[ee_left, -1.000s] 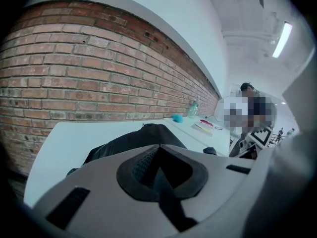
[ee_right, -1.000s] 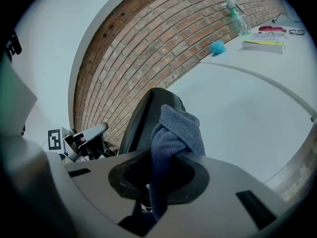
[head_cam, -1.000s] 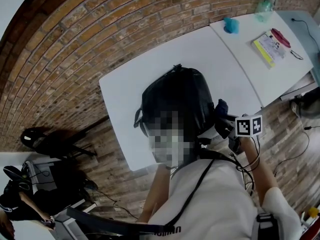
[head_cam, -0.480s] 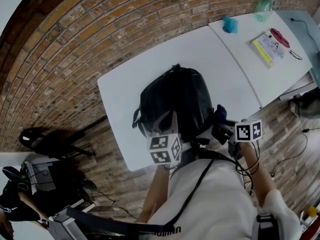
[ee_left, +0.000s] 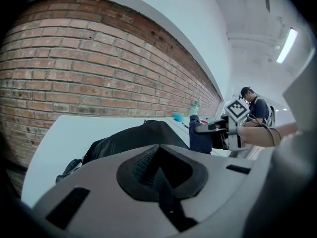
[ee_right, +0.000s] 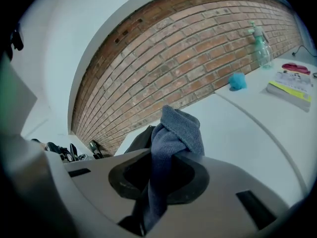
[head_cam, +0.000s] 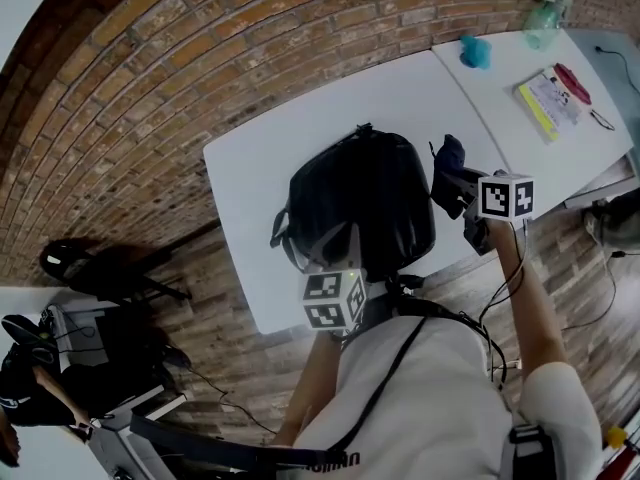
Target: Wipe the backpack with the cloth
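Observation:
A black backpack (head_cam: 360,193) lies on the white table (head_cam: 260,158). My right gripper (head_cam: 452,183) is shut on a dark blue cloth (head_cam: 447,160) and holds it in the air just off the backpack's right side. In the right gripper view the cloth (ee_right: 176,133) stands up out of the jaws, with the backpack (ee_right: 141,138) behind it. My left gripper (head_cam: 330,253) is at the backpack's near end, shut with nothing visibly in it. The left gripper view shows the backpack (ee_left: 133,138) ahead and the cloth (ee_left: 198,135) to its right.
A second white table (head_cam: 530,138) adjoins on the right, carrying a teal object (head_cam: 474,50), a spray bottle (head_cam: 545,13) and a book (head_cam: 552,98). A brick wall (head_cam: 200,58) runs behind both tables. A person stands in the far background (ee_left: 255,108).
My right gripper has carried the cloth from the table's near edge up and away from me, alongside the backpack's right side. The left gripper has stayed at the backpack's near end.

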